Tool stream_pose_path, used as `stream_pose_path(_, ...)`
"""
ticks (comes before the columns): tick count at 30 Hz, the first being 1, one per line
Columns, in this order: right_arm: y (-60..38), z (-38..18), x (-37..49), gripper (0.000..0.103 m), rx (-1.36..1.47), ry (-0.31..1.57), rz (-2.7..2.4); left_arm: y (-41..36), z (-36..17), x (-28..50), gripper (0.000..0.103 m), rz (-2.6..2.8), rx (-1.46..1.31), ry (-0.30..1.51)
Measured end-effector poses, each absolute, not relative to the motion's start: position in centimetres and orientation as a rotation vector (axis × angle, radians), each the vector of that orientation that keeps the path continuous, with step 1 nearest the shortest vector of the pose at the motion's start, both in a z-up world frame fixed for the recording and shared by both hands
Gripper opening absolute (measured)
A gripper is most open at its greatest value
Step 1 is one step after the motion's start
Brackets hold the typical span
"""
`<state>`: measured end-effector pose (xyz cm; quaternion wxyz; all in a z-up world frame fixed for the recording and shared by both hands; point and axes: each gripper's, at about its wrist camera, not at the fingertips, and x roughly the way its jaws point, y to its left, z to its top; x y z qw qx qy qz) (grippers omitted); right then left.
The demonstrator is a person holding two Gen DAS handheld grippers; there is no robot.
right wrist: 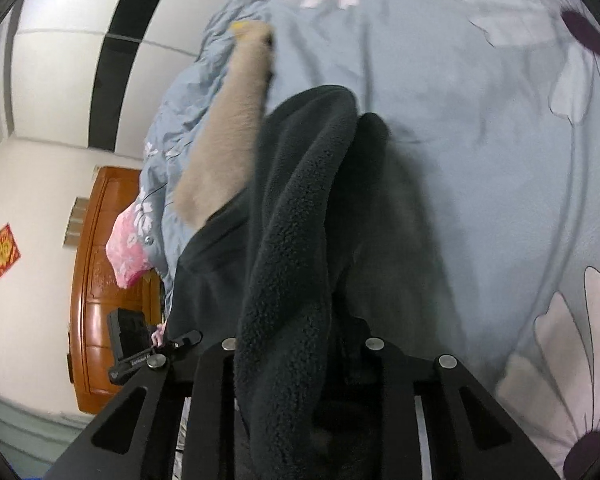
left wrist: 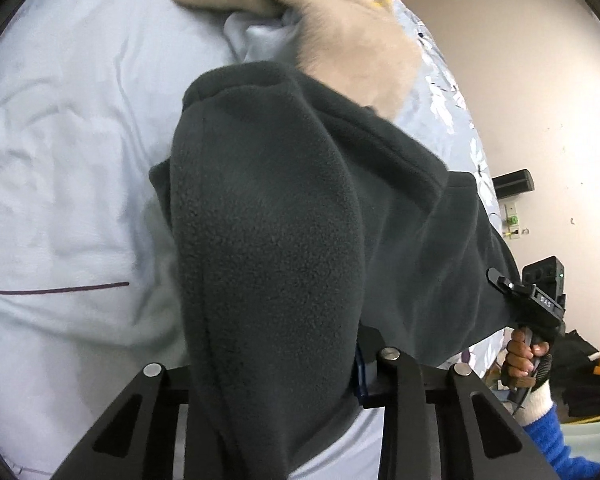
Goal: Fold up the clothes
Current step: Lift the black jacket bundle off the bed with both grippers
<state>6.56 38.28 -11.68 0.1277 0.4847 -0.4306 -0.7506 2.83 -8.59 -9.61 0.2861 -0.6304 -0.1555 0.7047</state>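
A dark grey fleece garment [left wrist: 284, 208] hangs lifted over the bed, stretched between both grippers. My left gripper [left wrist: 276, 376] is shut on one edge of it; the cloth hides the fingertips. My right gripper [right wrist: 296, 360] is shut on another edge of the same fleece [right wrist: 292, 240], fingertips also hidden. The right gripper also shows in the left wrist view [left wrist: 536, 304], held by a hand at the garment's far corner. A beige fluffy garment [left wrist: 340, 36] lies on the bed beyond the fleece, and shows in the right wrist view [right wrist: 228, 136].
The bed has a pale blue floral cover [right wrist: 460, 120], plain and wrinkled in the left wrist view [left wrist: 60, 160]. A wooden cabinet [right wrist: 100, 280] and a pink cloth [right wrist: 128, 248] stand beside the bed. White walls surround it.
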Motion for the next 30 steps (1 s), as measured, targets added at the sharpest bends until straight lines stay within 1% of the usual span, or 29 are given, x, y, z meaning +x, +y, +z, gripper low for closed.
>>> stream_pose_path(4, 36.7, -8.7, 7.4, 0.026, 1.386, -1.187, -2.198, -9.4, -6.8, 3.9, 0.033, 1.894, -1.663, -0.361)
stream_pose_path(6, 36.2, -7.5, 8.2, 0.026, 1.363, -1.164, -2.202, -9.3, -5.5, 0.7, 0.033, 1.898, -1.656, -0.347)
stream_pose_path(9, 35.2, -5.5, 9.1, 0.026, 1.316, -1.131, -2.203, -10.8, -3.7, 0.0, 0.033, 1.899, -1.631, -0.35)
stream_pose_path(13, 32.3, -2.4, 8.5, 0.026, 1.276, -1.055, -2.214, -14.4, -2.0, 0.2, 0.033, 1.913, -1.571, -0.413)
stream_pose_path(17, 28.9, 0.8, 7.3, 0.025, 1.228, -0.98, -2.216, -19.0, 1.6, 0.2, 0.033, 1.959, -1.493, -0.431)
stream_pose_path(21, 22.8, 4.8, 4.7, 0.025, 1.137, -0.884, -2.189, -24.9, 6.5, -0.4, 0.033, 2.036, -1.409, -0.408)
stream_pose_path(30, 4.2, 13.6, -2.3, 0.025, 0.945, -0.696, -2.011, -44.0, 18.6, -0.8, 0.033, 2.326, -1.239, -0.388)
